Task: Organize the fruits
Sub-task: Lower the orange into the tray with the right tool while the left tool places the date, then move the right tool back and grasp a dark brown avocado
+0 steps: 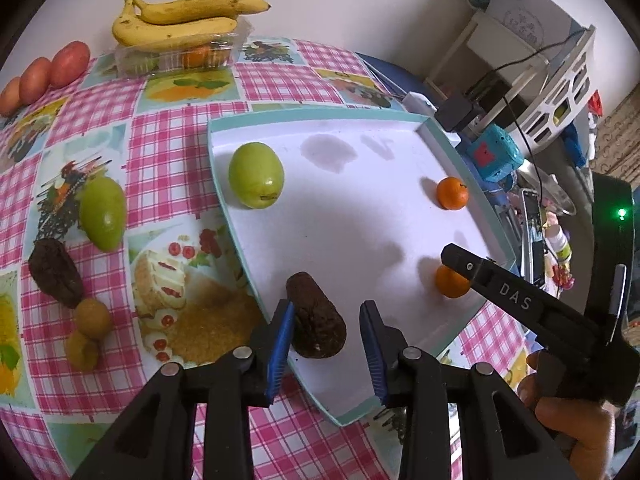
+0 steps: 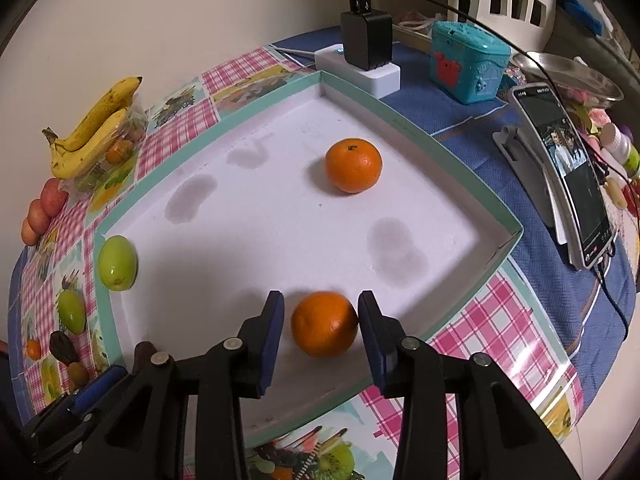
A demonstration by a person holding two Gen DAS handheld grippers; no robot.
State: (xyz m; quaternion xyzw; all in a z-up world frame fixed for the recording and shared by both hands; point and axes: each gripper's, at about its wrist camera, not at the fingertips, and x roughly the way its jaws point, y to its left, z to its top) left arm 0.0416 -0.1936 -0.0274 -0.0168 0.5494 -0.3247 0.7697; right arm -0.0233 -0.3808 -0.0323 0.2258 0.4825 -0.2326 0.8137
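Tray [image 2: 516, 236]: 2 oranges [image 2: 353, 165], 1 green fruit [image 1: 256, 175], 1 brown fruit [image 1: 316, 314]. Bench's left edge: 1 green [image 1: 102, 218], 1 brown [image 1: 56, 278], 2 bananas [image 1: 176, 20]. Left gripper [image 1: 327, 344] jaws apart around the brown fruit; right gripper [image 2: 320, 336] jaws apart, right jaw touching the near orange [image 2: 324, 323].

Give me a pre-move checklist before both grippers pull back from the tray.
1. Left gripper clear of the dark brown fruit: not ok, its left pad still touches or nearly touches; gap on the right.
2. Right gripper clear of the near orange: not ok, right pad touches or nearly touches; left pad apart.
3. Both fruits resting on the tray floor: ok.
4. Far orange and green fruit out of the retreat path: ok.
5. Grippers clear of each other: ok, the right one sits well off to the side in the left view.
6. Fruit left on the tablecloth: ok, several remain.
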